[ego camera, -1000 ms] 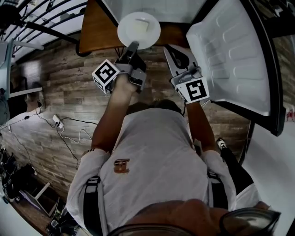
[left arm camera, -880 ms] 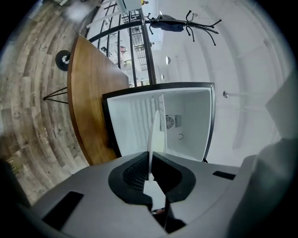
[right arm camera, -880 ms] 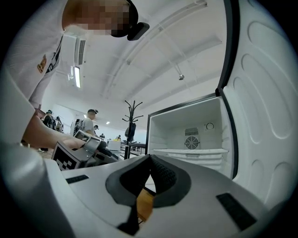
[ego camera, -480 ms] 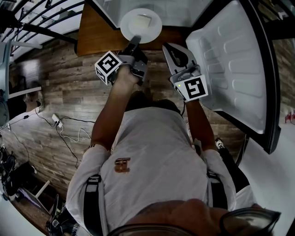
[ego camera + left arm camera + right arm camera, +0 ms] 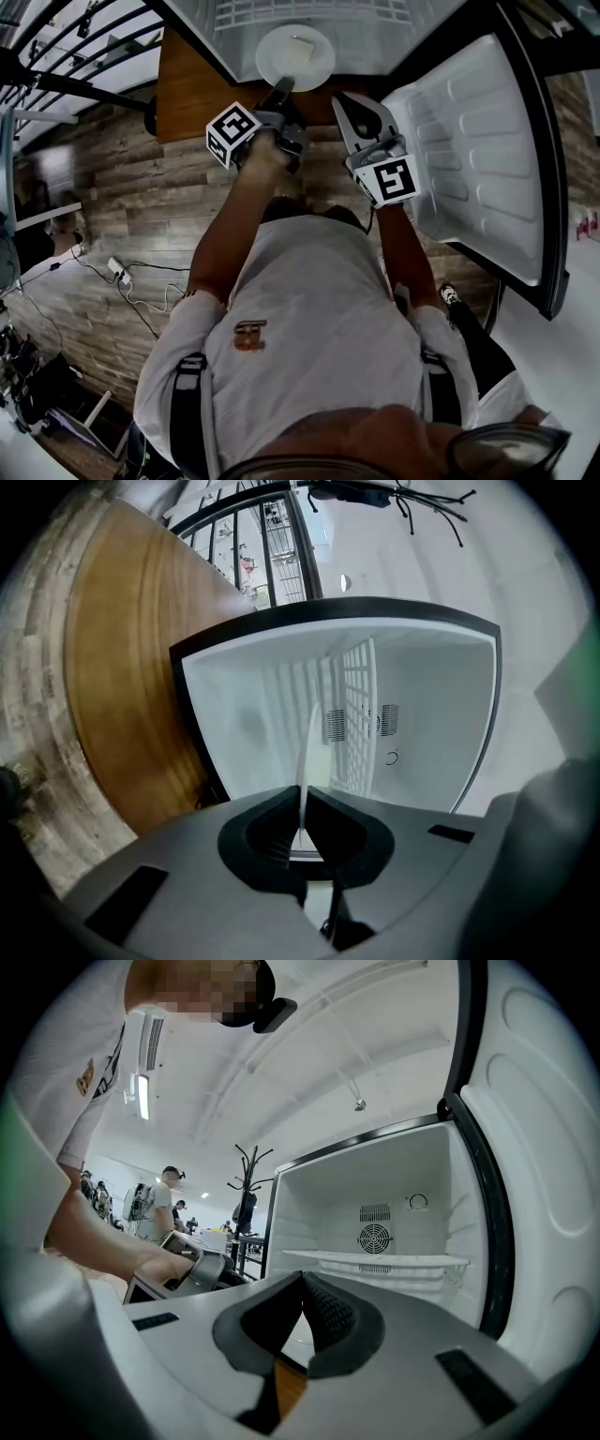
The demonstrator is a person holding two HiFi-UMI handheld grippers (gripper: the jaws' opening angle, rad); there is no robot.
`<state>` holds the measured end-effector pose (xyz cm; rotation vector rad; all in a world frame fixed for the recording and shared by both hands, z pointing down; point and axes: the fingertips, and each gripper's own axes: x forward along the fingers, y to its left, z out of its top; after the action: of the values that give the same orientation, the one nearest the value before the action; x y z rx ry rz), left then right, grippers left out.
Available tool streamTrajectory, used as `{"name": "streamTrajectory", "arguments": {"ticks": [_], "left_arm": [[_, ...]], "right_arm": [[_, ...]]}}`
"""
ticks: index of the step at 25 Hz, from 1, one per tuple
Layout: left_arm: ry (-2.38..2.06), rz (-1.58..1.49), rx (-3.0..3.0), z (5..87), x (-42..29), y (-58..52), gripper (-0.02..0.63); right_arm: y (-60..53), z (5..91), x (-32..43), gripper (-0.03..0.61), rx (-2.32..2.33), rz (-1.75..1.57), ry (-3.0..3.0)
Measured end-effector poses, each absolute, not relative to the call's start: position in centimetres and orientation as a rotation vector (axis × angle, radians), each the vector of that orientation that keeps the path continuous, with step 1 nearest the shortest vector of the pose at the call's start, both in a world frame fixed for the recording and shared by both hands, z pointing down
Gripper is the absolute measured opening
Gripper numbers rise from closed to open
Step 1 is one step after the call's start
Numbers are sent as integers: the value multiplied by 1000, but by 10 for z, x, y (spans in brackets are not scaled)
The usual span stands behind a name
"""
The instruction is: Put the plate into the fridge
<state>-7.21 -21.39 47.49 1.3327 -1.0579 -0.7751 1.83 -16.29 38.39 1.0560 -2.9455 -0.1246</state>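
Note:
A white round plate with a pale square piece on it is held level at the mouth of the open fridge. My left gripper is shut on the plate's near rim. In the left gripper view the plate shows edge-on, pinched between the dark pads of the left gripper, with the white fridge interior behind it. My right gripper hovers just right of the plate, shut with nothing in it. In its own view the right gripper points at the fridge shelf.
The fridge door stands swung open on the right, close to my right gripper. A wooden board lies left of the fridge. A wire shelf sits inside. A coat stand and people stand far off.
The left gripper has carried the plate forward, from over the wooden board to the fridge's opening. The right gripper has moved along beside it.

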Motion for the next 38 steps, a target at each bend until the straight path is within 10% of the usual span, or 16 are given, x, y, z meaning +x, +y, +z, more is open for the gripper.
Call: {"name": "streamTrajectory", "arguments": {"ticks": [38], "left_arm": [[-1107,-670,1184,553,-86,-357,26]], "right_arm": [[-255,389,-14,32,1073,-69,-2882]]}}
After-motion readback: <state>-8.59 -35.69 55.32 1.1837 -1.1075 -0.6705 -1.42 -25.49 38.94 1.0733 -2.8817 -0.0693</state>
